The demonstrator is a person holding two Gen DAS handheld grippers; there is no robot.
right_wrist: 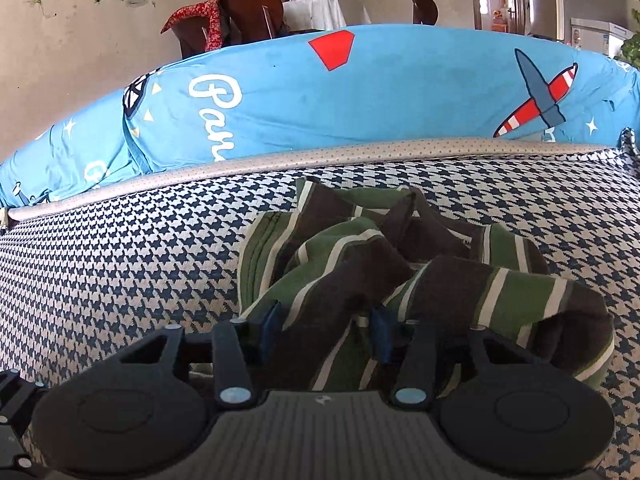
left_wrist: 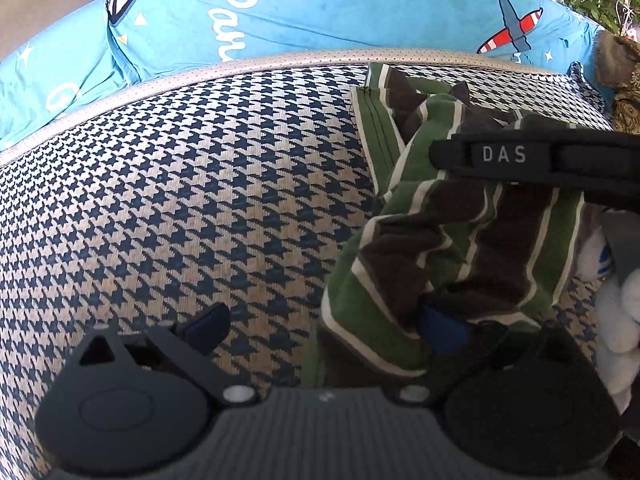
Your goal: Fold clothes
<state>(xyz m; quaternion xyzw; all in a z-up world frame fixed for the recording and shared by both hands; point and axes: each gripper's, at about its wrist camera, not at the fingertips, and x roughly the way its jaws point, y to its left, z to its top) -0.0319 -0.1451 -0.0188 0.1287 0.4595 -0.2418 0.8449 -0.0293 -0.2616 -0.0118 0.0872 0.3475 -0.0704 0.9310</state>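
A crumpled green, brown and white striped garment (left_wrist: 460, 240) lies on the houndstooth cushion (left_wrist: 180, 200), on its right side in the left wrist view. My left gripper (left_wrist: 324, 328) stands wide open at the garment's near left edge. Its right pad (left_wrist: 440, 330) is tucked into the cloth and its left pad (left_wrist: 208, 326) sits over bare cushion. My right gripper (right_wrist: 325, 330) has closed partway on a thick brown fold of the striped garment (right_wrist: 400, 264), which fills the space between its blue pads (right_wrist: 270, 326). From the left wrist view that gripper's black finger marked DAS (left_wrist: 504, 155) crosses above the garment.
Behind the cushion's grey piped edge (right_wrist: 320, 156) lies a blue bolster (right_wrist: 360, 96) printed with planes. White fluffy items (left_wrist: 620, 320) sit at the right edge. Chairs and a table (right_wrist: 312, 12) stand far behind. Bare houndstooth cushion (right_wrist: 120, 248) spreads to the left.
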